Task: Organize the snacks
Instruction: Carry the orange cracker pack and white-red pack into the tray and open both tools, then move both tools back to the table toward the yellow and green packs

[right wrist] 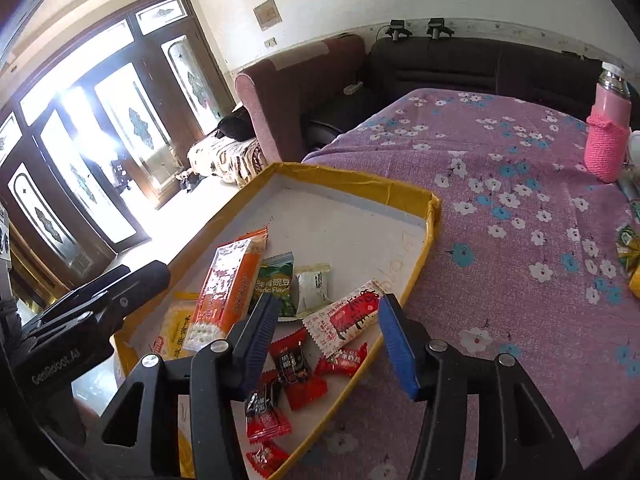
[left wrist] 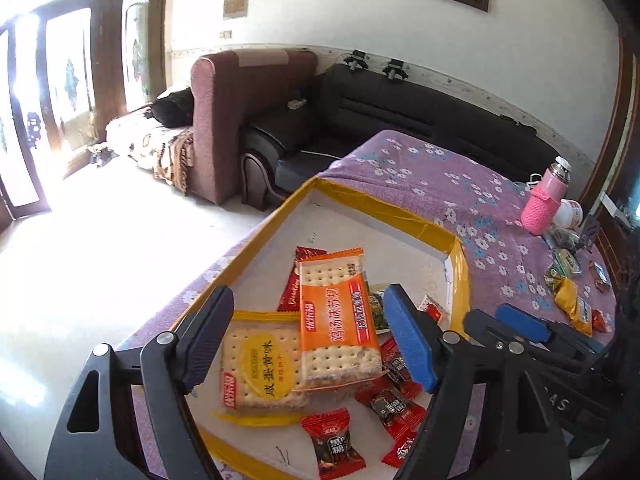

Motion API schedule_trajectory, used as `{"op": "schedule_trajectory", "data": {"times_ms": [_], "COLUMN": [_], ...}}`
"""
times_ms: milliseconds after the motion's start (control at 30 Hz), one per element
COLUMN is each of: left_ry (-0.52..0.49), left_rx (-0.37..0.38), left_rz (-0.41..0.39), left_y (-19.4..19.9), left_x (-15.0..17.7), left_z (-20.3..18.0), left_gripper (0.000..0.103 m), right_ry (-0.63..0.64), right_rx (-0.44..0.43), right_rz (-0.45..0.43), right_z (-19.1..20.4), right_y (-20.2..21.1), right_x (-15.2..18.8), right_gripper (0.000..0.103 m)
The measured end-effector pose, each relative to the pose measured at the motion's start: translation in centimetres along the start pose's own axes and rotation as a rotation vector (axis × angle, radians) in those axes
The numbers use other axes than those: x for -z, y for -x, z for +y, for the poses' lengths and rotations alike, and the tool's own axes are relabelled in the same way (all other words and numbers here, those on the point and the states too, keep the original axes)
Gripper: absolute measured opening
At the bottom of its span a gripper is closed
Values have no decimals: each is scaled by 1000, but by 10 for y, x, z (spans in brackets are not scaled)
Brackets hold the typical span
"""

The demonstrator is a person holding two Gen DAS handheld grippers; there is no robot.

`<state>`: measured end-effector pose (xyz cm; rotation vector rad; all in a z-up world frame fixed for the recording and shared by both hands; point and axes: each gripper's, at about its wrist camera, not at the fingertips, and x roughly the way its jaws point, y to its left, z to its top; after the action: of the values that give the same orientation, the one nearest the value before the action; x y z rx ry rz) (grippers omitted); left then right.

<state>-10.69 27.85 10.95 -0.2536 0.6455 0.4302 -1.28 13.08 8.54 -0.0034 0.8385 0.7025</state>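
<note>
A shallow cardboard tray with yellow-taped rim (left wrist: 384, 210) (right wrist: 416, 272) sits on the purple floral tablecloth. In it lie an orange cracker pack (left wrist: 340, 316) (right wrist: 230, 288), a yellow cracker pack (left wrist: 260, 372) (right wrist: 176, 320), a green pea packet (right wrist: 276, 284), a white-red snack bar (right wrist: 348, 316) and several small red candies (left wrist: 334, 446) (right wrist: 296, 364). My left gripper (left wrist: 308, 332) is open and empty, hovering above the cracker packs. My right gripper (right wrist: 328, 336) is open and empty above the tray's near right corner; it also shows in the left wrist view (left wrist: 520, 322).
Loose snacks (left wrist: 570, 288) (right wrist: 628, 240) lie on the cloth (right wrist: 520, 208) at the right. A pink bottle in a knitted sleeve (left wrist: 546, 198) (right wrist: 608, 136) stands at the far right. Sofas (left wrist: 400, 108) stand behind the table, glass doors (right wrist: 100, 152) at the left.
</note>
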Motion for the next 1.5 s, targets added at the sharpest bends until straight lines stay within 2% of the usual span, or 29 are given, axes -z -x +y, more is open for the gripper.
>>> {"op": "schedule_trajectory", "data": {"times_ms": [100,167,433,700,933,1133,1333,1500], "left_ry": [-13,-21,-50,-103,-123,-148,-176,-175], "left_rx": [-80,-101,-71,-71,-69,-55,9,174], "left_rz": [-41,-57,-93,-181,-268,-265,-217,-138], "left_y": [18,28,64,105,134,135,123,108], "left_x": [5,8,19,28,30,34,39,44], "left_z": [-2,-5,-25,-50,-63,-74,-85,-91], "left_gripper": [84,84,84,84,87,88,87,87], "right_ry": [7,17,10,-34,15,70,57,-11], "right_rx": [10,21,32,62,105,112,112,110], "right_rz": [-24,-38,-84,-140,-217,-230,-203,-130], "right_z": [-2,-2,-10,-32,-27,-20,-31,-63], "right_y": [21,35,84,125,157,160,150,137], "right_x": [10,20,53,78,88,94,98,100], "right_gripper": [57,60,65,67,72,76,76,76]}}
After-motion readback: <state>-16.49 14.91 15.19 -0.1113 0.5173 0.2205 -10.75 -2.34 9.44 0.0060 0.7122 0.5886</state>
